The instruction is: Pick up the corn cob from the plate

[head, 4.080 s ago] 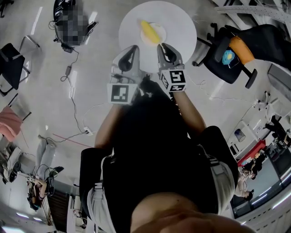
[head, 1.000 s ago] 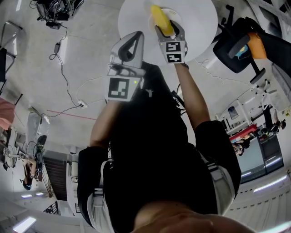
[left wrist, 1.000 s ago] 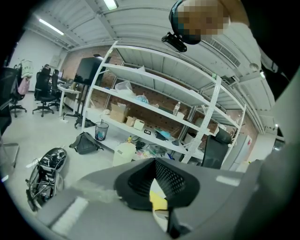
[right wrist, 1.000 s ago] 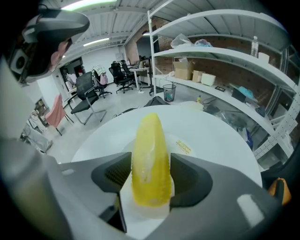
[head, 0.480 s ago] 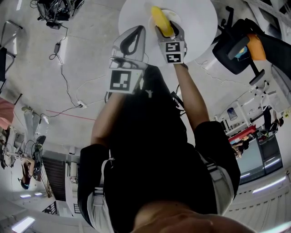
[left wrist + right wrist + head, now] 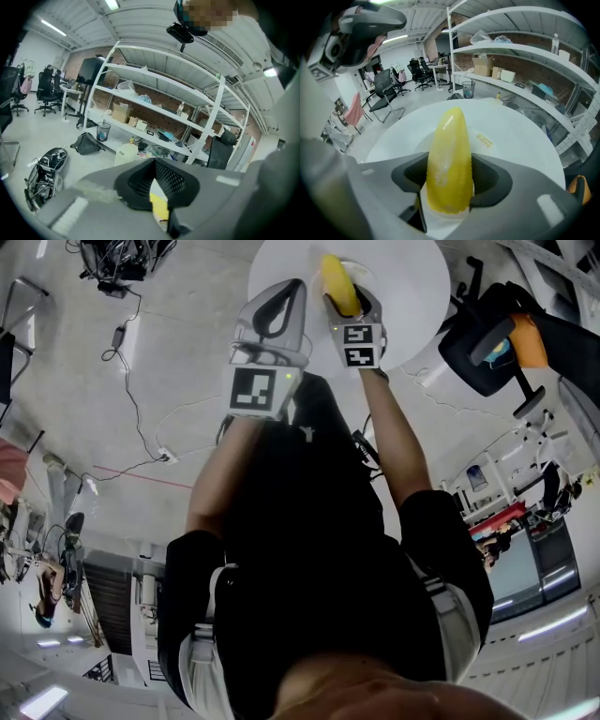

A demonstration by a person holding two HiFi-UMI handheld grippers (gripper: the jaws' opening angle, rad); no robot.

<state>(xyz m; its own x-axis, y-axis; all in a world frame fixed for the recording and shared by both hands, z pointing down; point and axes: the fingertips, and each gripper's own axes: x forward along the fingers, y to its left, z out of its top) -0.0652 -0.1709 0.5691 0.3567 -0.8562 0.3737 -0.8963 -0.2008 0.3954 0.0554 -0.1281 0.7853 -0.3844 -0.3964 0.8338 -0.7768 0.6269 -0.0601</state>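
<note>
In the right gripper view the yellow corn cob (image 6: 449, 161) stands upright between the jaws of my right gripper (image 6: 450, 180), which is shut on it. Below it lies the white plate (image 6: 417, 140) on a round white table (image 6: 520, 140). The head view shows the corn cob (image 6: 337, 282) over the plate (image 6: 361, 273), held by the right gripper (image 6: 349, 298). My left gripper (image 6: 286, 292) hovers beside it at the table's near edge, jaws together and holding nothing. In its own view the left gripper (image 6: 156, 164) points toward shelving.
A black office chair (image 6: 492, 343) carrying an orange and blue item stands right of the table (image 6: 412, 306). Cables (image 6: 131, 352) trail over the floor at left. Metal shelving (image 6: 164, 103) with boxes, more chairs (image 6: 389, 89) and a bin (image 6: 468, 88) stand beyond.
The left gripper has moved up toward the table's edge, closer beside the right one. The right gripper keeps the corn cob in its jaws, shifted slightly farther over the plate.
</note>
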